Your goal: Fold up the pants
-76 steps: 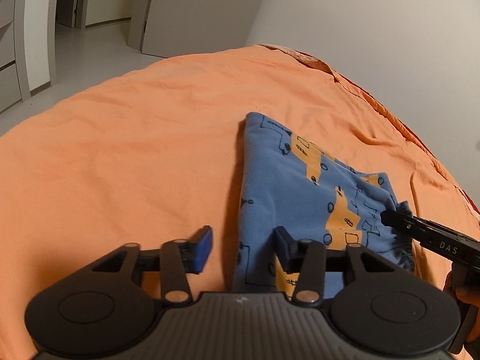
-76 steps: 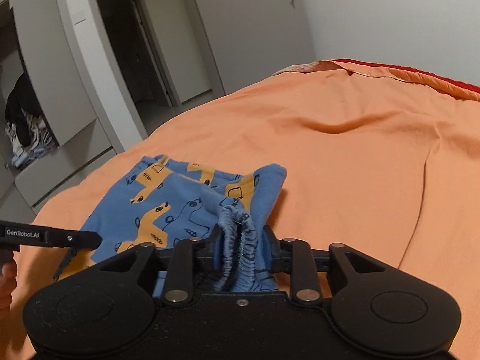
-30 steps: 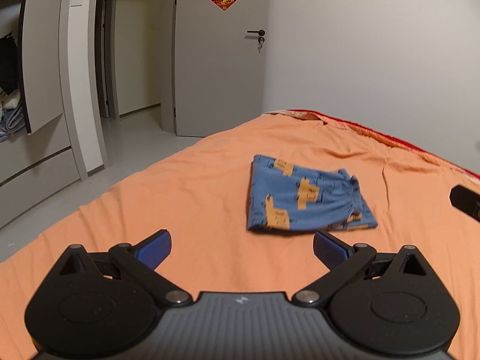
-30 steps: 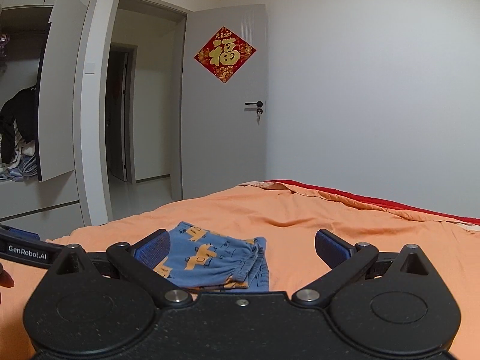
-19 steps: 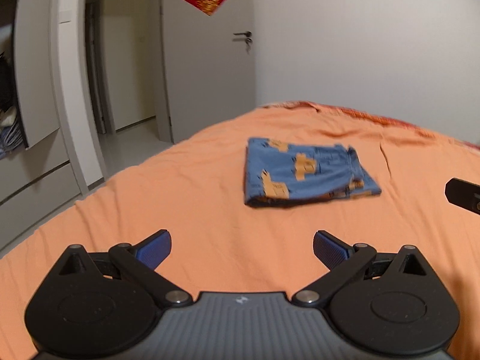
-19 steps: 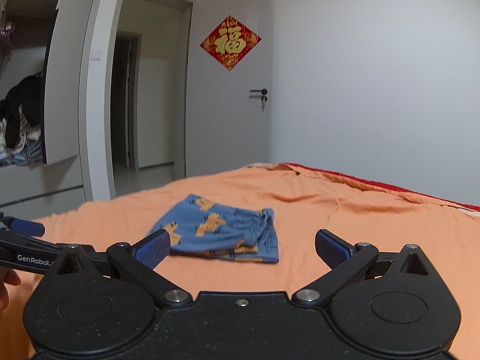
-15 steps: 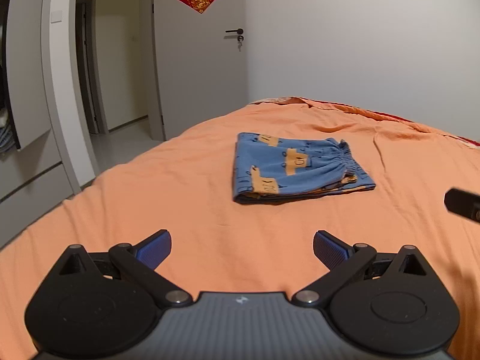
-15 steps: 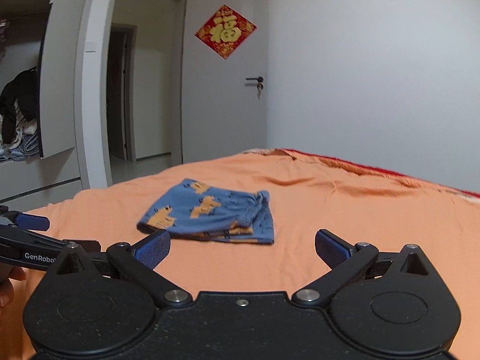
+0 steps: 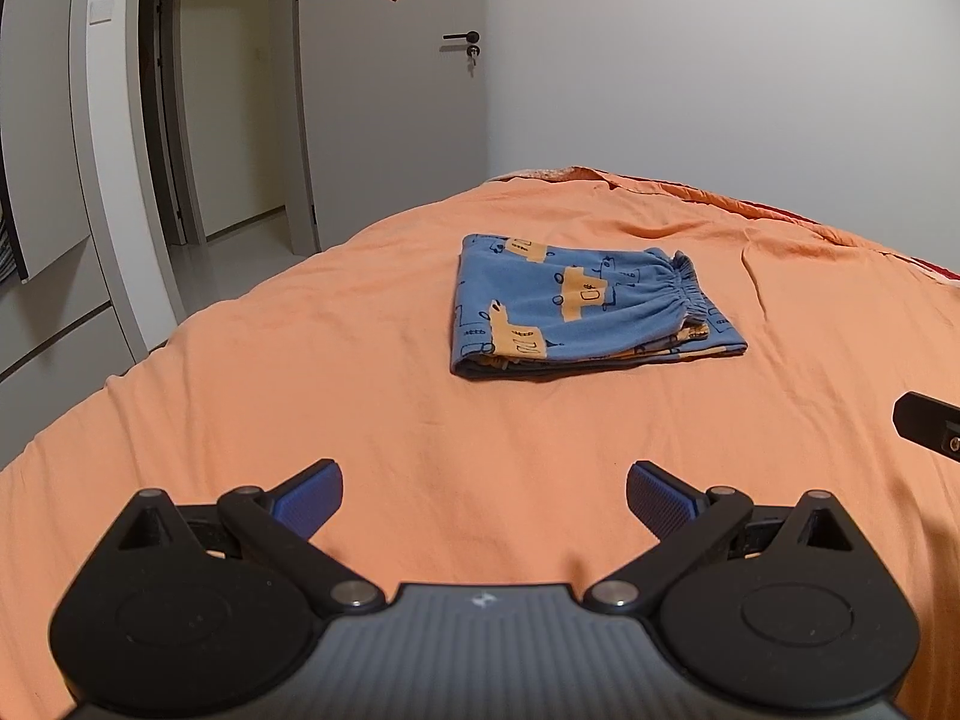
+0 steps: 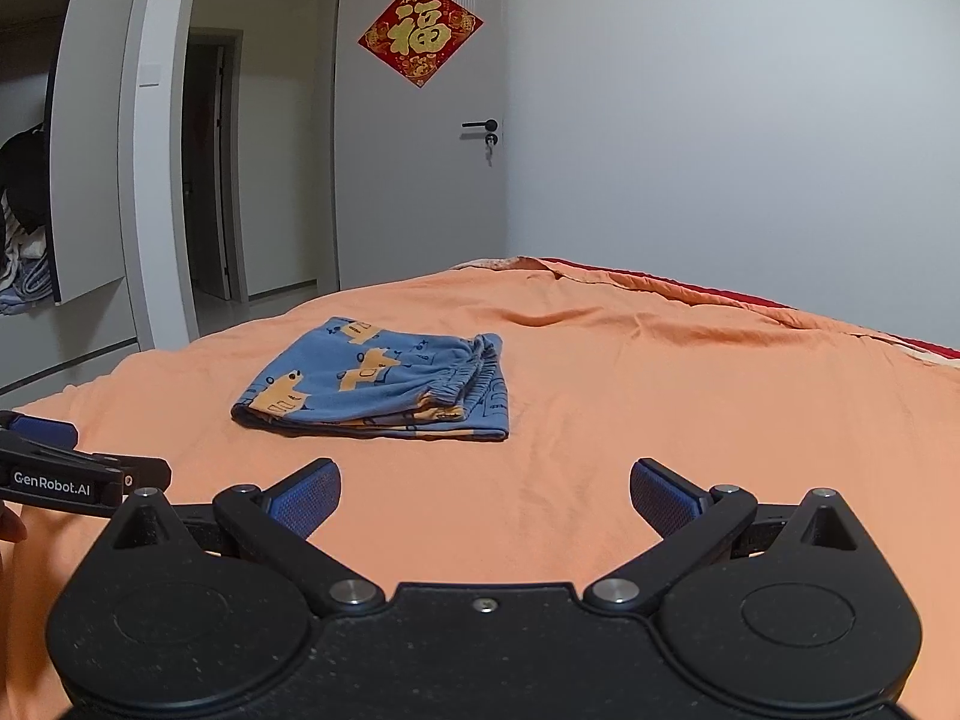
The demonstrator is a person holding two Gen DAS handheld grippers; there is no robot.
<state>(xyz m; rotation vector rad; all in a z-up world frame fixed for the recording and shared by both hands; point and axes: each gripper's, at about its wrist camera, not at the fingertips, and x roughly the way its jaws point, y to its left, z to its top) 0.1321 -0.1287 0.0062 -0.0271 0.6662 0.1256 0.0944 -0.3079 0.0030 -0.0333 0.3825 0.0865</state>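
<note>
Orange bedsheet (image 9: pixel 360 396) spread across frame, creased toward far right. At left, open doorway (image 10: pixel 210 168) and wardrobe shelf with clothes (image 10: pixel 24 252), cut off by frame edge. Grey door (image 10: pixel 420 180) bearing red paper ornament (image 10: pixel 420 33).

Left gripper (image 9: pixel 483 495) empty, blue pads (image 9: pixel 309 495) spread wide, well apart from pants (image 9: pixel 576 306); seen 2.5 s ago low over the cloth, now drawn back and raised. Right gripper (image 10: pixel 483 495) likewise spread and empty; 2.5 s ago pinched on gathered waistband (image 9: pixel 684 291), since released. Pants lying mid-bed as a compact blue rectangle with orange vehicle print, layers stacked, waistband toward right edge of bundle.

Judgement: release and withdrawal of both tools indicate fold finished; nothing left beyond optional smoothing.

Not verifiable: alignment of lower layers, hidden under top layer; slight overhang of lowest layer noted at near right corner. Far side of bundle not visible. Only tip of right gripper visible in left view, at far right edge. Holder's fingertip barely visible at left edge of right view.
</note>
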